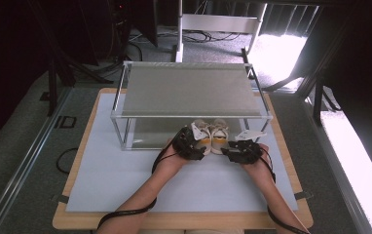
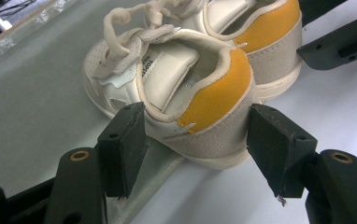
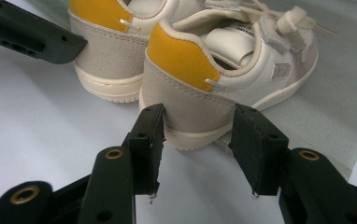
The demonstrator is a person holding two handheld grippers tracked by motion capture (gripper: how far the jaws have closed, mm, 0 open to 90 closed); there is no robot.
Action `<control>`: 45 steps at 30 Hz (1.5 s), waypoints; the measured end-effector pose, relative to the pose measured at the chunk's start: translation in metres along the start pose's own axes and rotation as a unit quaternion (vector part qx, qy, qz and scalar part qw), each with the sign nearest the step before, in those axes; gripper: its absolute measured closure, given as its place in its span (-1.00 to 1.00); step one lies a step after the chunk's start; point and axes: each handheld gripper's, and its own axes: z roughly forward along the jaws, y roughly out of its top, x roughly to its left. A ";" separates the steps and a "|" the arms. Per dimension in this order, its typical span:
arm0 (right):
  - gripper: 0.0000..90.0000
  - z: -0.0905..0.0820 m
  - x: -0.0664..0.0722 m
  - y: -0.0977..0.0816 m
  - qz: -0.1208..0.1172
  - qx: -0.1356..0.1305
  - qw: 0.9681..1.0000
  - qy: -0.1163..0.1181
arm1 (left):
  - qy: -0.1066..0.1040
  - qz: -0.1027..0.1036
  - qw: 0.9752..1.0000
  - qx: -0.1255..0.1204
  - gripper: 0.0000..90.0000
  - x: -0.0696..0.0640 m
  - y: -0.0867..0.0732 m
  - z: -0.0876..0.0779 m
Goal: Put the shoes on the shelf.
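A pair of small white sneakers with yellow heel tabs stands side by side at the front edge of a metal rack's lower shelf (image 1: 147, 130). My left gripper (image 1: 202, 145) (image 2: 197, 135) is shut on the heel of the left shoe (image 1: 201, 130) (image 2: 186, 79), a pad on each side. On the heel of the right shoe (image 1: 219, 132) (image 3: 223, 65) my right gripper (image 1: 223, 147) (image 3: 197, 135) grips in the same way. Both shoes point away from me, under the rack. Each gripper view also catches the other shoe (image 2: 260, 28) (image 3: 111, 42).
The rack's grey top shelf (image 1: 189, 90) overhangs the shoes on thin metal posts (image 1: 125, 134). A pale blue mat (image 1: 125, 180) covers the wooden table in front. Cables trail from both grippers toward the near table edge.
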 end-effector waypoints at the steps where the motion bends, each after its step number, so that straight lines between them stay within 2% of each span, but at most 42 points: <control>1: 0.18 0.001 0.000 0.000 0.003 -0.003 1.000 -0.003 | -0.002 -0.002 1.000 0.002 -0.18 0.003 0.000 0.001; 2: 0.18 0.003 0.000 0.000 0.005 -0.004 1.000 -0.005 | -0.007 -0.009 1.000 0.002 -0.20 0.006 0.000 0.003; 5: 0.17 0.006 -0.001 0.000 0.017 -0.009 1.000 -0.008 | -0.013 -0.014 1.000 0.002 -0.22 0.011 0.001 0.007; 8: 0.16 0.009 -0.003 0.002 0.025 -0.009 1.000 -0.011 | -0.009 -0.015 1.000 0.006 -0.21 0.012 0.004 0.011; 9: 0.17 0.011 -0.003 0.002 0.023 -0.010 1.000 -0.017 | -0.005 -0.001 1.000 0.006 -0.21 0.015 0.005 0.012; 13: 0.17 0.016 -0.004 0.006 0.022 -0.009 0.999 -0.029 | -0.004 -0.018 1.000 0.004 -0.21 0.018 0.007 0.019; 14: 0.17 0.018 -0.005 0.007 0.025 -0.008 0.999 -0.030 | 0.001 -0.037 0.999 0.005 -0.21 0.016 0.008 0.021; 15: 0.17 0.020 -0.006 0.008 0.030 -0.006 0.999 -0.032 | 0.003 -0.046 0.999 0.003 -0.21 0.015 0.008 0.023; 16: 0.17 0.022 -0.006 0.010 0.033 -0.004 0.999 -0.035 | 0.012 -0.045 0.999 0.009 -0.21 0.015 0.009 0.025; 17: 0.17 0.025 -0.007 0.011 0.032 -0.003 0.999 -0.037 | 0.017 -0.032 0.999 0.011 -0.22 0.017 0.010 0.028; 19: 0.14 0.029 -0.008 0.012 0.032 0.001 0.999 -0.041 | 0.021 -0.025 0.999 0.009 -0.22 0.018 0.011 0.030; 20: 0.14 0.030 -0.008 0.013 0.032 0.002 0.999 -0.043 | 0.020 -0.032 0.999 0.009 -0.22 0.017 0.011 0.031; 21: 0.13 0.031 -0.009 0.014 0.033 0.002 0.998 -0.046 | 0.020 -0.026 0.999 0.008 -0.22 0.018 0.011 0.031; 24: 0.09 0.031 -0.009 0.013 0.035 0.000 0.998 -0.044 | 0.020 -0.034 0.999 0.002 -0.23 0.017 0.010 0.030; 25: 0.07 0.030 -0.009 0.012 0.034 -0.002 0.999 -0.042 | 0.008 -0.045 0.999 -0.009 -0.23 0.016 0.007 0.027; 26: 0.05 0.026 -0.007 0.010 0.036 -0.017 0.999 -0.037 | 0.003 -0.053 0.999 -0.012 -0.34 0.016 0.006 0.026; 27: 0.03 0.024 -0.006 0.009 0.035 -0.020 0.999 -0.035 | -0.002 -0.050 0.999 -0.015 -0.41 0.016 0.005 0.025; 28: 0.02 0.023 -0.006 0.008 0.033 -0.022 0.999 -0.036 | -0.005 -0.033 0.999 -0.018 -0.41 0.018 0.003 0.024; 31: -0.10 0.015 -0.003 0.006 0.030 -0.031 0.999 -0.032 | 0.004 -0.027 0.999 -0.033 -0.63 0.016 -0.001 0.017; 33: -0.14 0.009 0.000 0.004 0.029 -0.040 0.998 -0.029 | -0.005 -0.031 0.999 -0.043 -0.65 0.014 -0.004 0.010; 34: -0.20 0.006 0.002 0.003 0.030 -0.047 0.998 -0.029 | -0.012 -0.026 0.998 -0.049 -0.67 0.014 -0.006 0.007; 35: -0.26 0.002 0.003 0.002 0.034 -0.053 0.998 -0.030 | -0.010 -0.022 0.998 -0.051 -0.72 0.011 -0.008 0.003; 37: -0.38 -0.003 0.005 0.000 0.036 -0.061 0.997 -0.019 | -0.015 -0.019 0.998 -0.055 -0.74 0.009 -0.011 -0.002; 39: -0.59 -0.008 0.008 -0.003 0.042 -0.071 0.996 -0.021 | -0.022 -0.019 0.998 -0.059 -0.82 0.006 -0.016 -0.008; 40: -0.66 -0.010 0.008 -0.005 0.049 -0.078 0.996 -0.011 | -0.027 -0.020 0.998 -0.060 -0.82 0.006 -0.017 -0.010; 42: -0.70 -0.013 0.009 -0.010 0.051 -0.089 0.995 -0.012 | -0.029 -0.023 0.997 -0.067 -0.82 0.003 -0.024 -0.018; 45: -0.71 -0.016 0.012 -0.020 0.054 -0.087 0.995 -0.008 | -0.028 -0.020 0.997 -0.067 -0.82 0.003 -0.032 -0.023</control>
